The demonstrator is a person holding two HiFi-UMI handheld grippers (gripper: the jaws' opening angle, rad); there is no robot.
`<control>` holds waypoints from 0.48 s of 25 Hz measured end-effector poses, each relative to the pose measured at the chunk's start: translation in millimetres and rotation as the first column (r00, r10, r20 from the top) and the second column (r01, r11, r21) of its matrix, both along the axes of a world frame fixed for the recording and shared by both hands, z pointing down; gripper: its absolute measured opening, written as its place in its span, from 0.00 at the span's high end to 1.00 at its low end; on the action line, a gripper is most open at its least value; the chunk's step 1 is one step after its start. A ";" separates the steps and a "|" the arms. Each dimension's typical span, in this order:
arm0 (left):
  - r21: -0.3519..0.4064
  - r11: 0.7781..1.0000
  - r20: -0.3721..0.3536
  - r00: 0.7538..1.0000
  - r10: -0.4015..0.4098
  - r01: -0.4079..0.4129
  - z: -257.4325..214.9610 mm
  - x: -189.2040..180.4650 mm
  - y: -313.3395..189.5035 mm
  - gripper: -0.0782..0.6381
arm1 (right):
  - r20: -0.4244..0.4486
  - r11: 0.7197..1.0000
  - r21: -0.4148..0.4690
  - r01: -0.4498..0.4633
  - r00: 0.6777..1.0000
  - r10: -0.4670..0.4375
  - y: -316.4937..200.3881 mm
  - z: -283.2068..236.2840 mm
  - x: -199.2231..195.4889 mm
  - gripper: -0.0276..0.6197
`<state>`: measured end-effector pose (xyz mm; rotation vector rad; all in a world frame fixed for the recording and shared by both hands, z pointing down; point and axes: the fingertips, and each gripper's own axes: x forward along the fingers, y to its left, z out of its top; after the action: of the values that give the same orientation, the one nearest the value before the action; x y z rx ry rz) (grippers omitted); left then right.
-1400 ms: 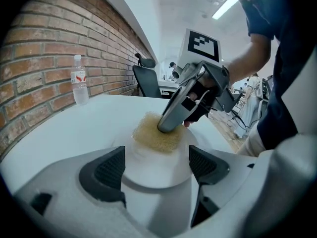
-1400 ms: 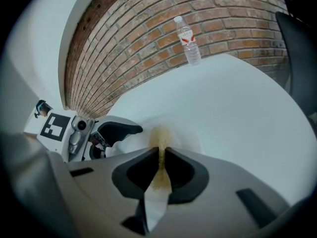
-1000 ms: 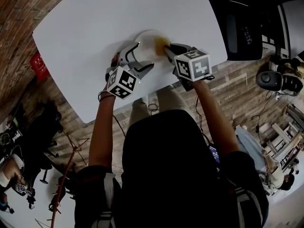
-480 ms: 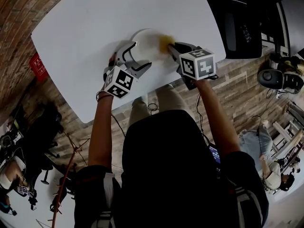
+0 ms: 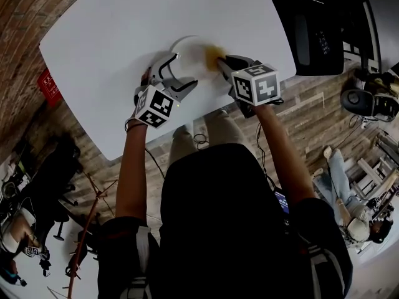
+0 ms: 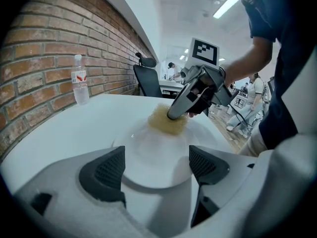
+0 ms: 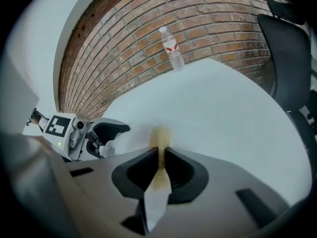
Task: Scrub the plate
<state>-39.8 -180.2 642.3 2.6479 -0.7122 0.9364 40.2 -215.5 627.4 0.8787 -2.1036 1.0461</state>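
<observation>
Our right tongs point(image 5: 219, 64) pinch a fuzzy yellow sponge point(image 5: 212, 53) at three o'clock on the round white plate point(image 5: 187, 50); left tongs point(image 5: 177, 75) gape at seven.

The sponge point(image 5: 212, 54) in the jaws of the right gripper point(image 5: 219, 61) has slid back left across the plate point(image 5: 186, 53), after swinging out toward its right edge half a second ago. The left gripper point(image 5: 176, 73) and the plate have crept a little left on the worktop point(image 5: 112, 42).

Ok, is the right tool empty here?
No, the right tool is shut on a yellow sponge, pinched between its jaws in the right gripper view.
</observation>
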 end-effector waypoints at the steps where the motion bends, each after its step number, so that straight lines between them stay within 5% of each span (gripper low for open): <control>1: 0.000 1.000 0.000 1.000 0.001 -0.001 -0.1 0.2 0.0 0.35 | 0.000 1.000 -0.002 0.002 1.000 -0.002 1.6 0.2 -0.8 0.89; 12: -0.003 1.000 0.002 1.000 0.005 -0.005 -0.1 -1.0 0.6 0.35 | 0.020 0.998 -0.035 0.047 0.999 -0.046 27.4 3.6 -21.3 0.89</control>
<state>-40.8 -179.6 642.2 2.6480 -0.7043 0.9409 18.8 -188.1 631.1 0.8022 -2.1050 1.0682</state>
